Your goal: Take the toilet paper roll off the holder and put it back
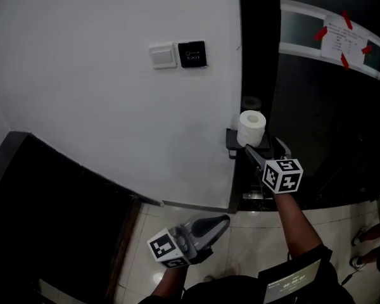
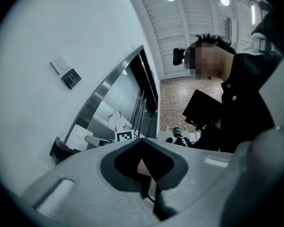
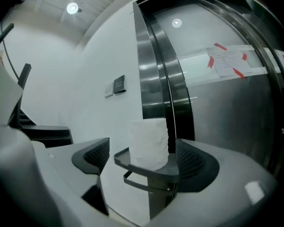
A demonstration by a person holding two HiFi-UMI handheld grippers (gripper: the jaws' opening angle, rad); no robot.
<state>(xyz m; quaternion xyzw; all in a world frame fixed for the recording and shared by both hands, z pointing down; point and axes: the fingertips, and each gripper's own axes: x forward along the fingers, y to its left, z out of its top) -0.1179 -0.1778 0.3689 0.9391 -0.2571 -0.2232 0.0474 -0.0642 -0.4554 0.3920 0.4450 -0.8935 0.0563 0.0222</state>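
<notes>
Jaws of the right gripper (image 3: 143,159) are shown standing apart, one on each side of the toilet paper roll (image 3: 149,143). The ribbed pads (image 3: 92,156) are seen clear of the paper on both sides, so the roll is released and nothing is grasped. The roll is set upright, hole upward, on the dark shelf of the holder (image 3: 132,163), which is fixed at the edge of the white wall (image 1: 82,106) where it meets a dark metal door frame (image 3: 154,79). In the head view the right gripper is reached forward at the level of the holder, with its marker cube (image 1: 282,174) turned toward the camera.

The left gripper (image 1: 223,221) is held low, well apart from the roll, above the tiled floor (image 1: 253,233). Its jaws are closed together in the left gripper view, and nothing is clamped between them.

On the wall, a white switch plate (image 1: 162,56) and a black button panel (image 1: 192,54) are mounted side by side above and to the left of the holder. A paper notice (image 1: 344,40) is fastened with red tape to the dark panel at the right.
</notes>
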